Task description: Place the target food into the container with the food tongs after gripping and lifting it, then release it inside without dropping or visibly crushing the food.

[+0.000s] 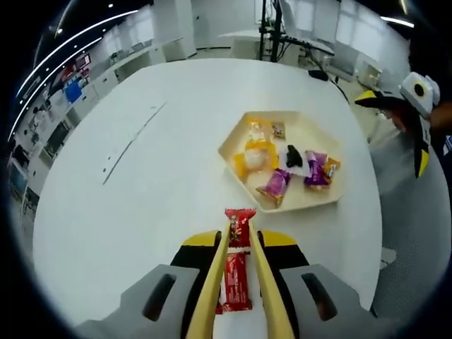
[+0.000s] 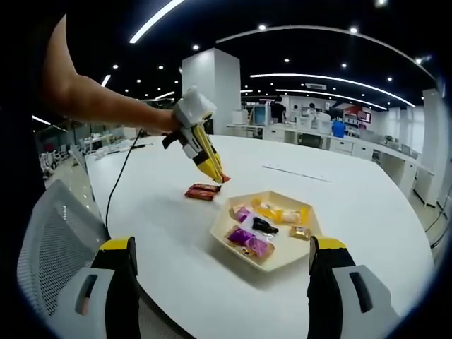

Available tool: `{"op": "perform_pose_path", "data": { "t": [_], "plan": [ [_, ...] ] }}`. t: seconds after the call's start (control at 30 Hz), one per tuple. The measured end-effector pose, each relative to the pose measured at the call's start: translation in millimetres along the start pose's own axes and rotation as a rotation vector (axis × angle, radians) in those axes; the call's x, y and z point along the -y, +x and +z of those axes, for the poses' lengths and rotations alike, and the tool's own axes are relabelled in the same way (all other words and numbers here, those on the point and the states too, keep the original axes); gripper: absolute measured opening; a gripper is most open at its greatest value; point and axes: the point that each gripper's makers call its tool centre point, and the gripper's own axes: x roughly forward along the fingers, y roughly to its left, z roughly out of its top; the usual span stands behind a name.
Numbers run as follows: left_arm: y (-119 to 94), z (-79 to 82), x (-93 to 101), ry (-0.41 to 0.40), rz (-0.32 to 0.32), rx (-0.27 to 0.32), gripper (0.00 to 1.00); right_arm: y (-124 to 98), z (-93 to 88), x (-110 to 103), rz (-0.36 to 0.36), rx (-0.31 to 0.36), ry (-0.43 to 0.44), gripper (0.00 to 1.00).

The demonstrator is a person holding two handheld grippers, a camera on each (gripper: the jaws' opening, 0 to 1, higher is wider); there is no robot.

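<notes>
My left gripper is shut on a pair of yellow food tongs. The tongs' tips pinch a red snack packet, held above the white table short of the tray. A second red packet lies on the table beneath them. The cream hexagonal tray holds several wrapped snacks, purple, yellow and black. In the right gripper view the left gripper, the tongs, the packet on the table and the tray all show. My right gripper stands open, off to the side, holding nothing.
The round white table has wide bare room left of the tray. A black cable trails over its far side. A grey mesh chair stands at the table's edge. Office desks and a stand lie beyond.
</notes>
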Motion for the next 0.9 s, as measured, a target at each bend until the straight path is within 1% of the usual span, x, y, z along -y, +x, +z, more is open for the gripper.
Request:
{"op": "perform_pose_path", "data": {
  "t": [0.23, 0.57, 0.73, 0.9],
  "plan": [
    [-7, 2.3, -1.6, 0.022, -0.002, -0.019, 0.15, 0, 1.0, 0, -0.003, 0.003, -0.002, 1.0],
    [-8, 8.5, 0.6, 0.025, -0.006, -0.012, 0.15, -1, 1.4, 1, -0.004, 0.007, -0.004, 1.0],
    [-7, 18.7, 4.5, 0.014, -0.011, 0.006, 0.16, -1, 1.1, 1, -0.005, 0.006, -0.004, 1.0],
    [-1, 28.2, 10.7, 0.024, -0.017, 0.012, 0.16, -1, 2.5, 1, -0.008, 0.011, -0.004, 1.0]
  ]
}}
